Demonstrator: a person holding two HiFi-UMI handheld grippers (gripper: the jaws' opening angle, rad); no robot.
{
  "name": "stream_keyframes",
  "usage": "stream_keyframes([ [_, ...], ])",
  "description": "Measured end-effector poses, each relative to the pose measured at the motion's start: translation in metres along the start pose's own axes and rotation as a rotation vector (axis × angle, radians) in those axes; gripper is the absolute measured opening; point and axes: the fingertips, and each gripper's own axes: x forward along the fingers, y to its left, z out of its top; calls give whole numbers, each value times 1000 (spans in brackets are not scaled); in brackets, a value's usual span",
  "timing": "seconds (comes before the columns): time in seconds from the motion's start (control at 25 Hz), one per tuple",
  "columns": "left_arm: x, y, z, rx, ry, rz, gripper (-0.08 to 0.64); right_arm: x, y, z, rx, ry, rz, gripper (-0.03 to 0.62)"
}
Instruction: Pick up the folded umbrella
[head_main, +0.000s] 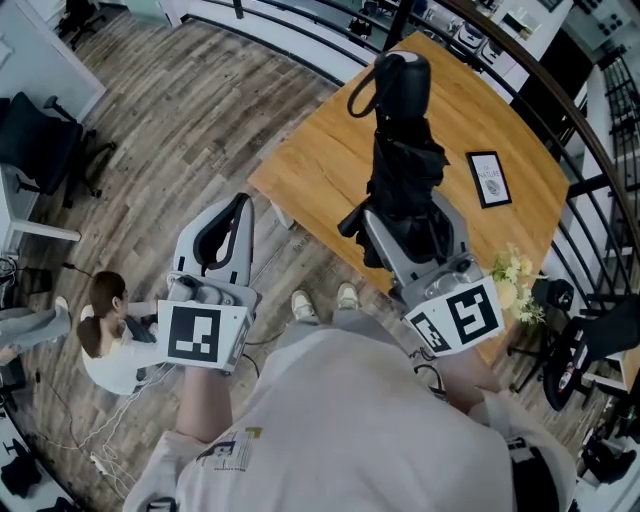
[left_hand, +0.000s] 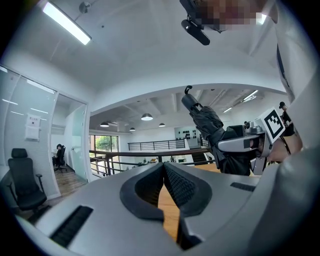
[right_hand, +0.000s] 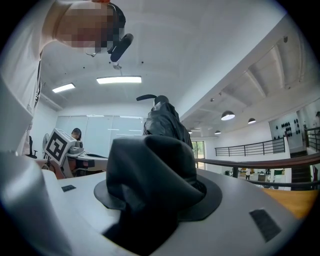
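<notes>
The folded black umbrella (head_main: 400, 130) stands tilted over the wooden table (head_main: 320, 150), its curved handle (head_main: 392, 75) at the far end. My right gripper (head_main: 405, 215) is shut on its lower fabric part. In the right gripper view the dark folded cloth (right_hand: 155, 165) fills the space between the jaws. My left gripper (head_main: 240, 205) is off to the left over the floor, shut, with nothing in it. In the left gripper view its pads (left_hand: 175, 182) meet at the tip, and the umbrella (left_hand: 205, 120) in the right gripper (left_hand: 240, 145) shows at the right.
A framed card (head_main: 488, 178) lies on the table and pale flowers (head_main: 515, 275) are at its near right corner. A black railing (head_main: 560, 90) runs behind the table. An office chair (head_main: 45, 140) stands at the far left, and a person (head_main: 105, 330) sits low at the left.
</notes>
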Motion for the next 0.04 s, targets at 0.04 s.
stream_keyframes([
  [0.04, 1, 1, -2, -4, 4, 1, 17, 1, 0, -2, 2, 5, 1, 265],
])
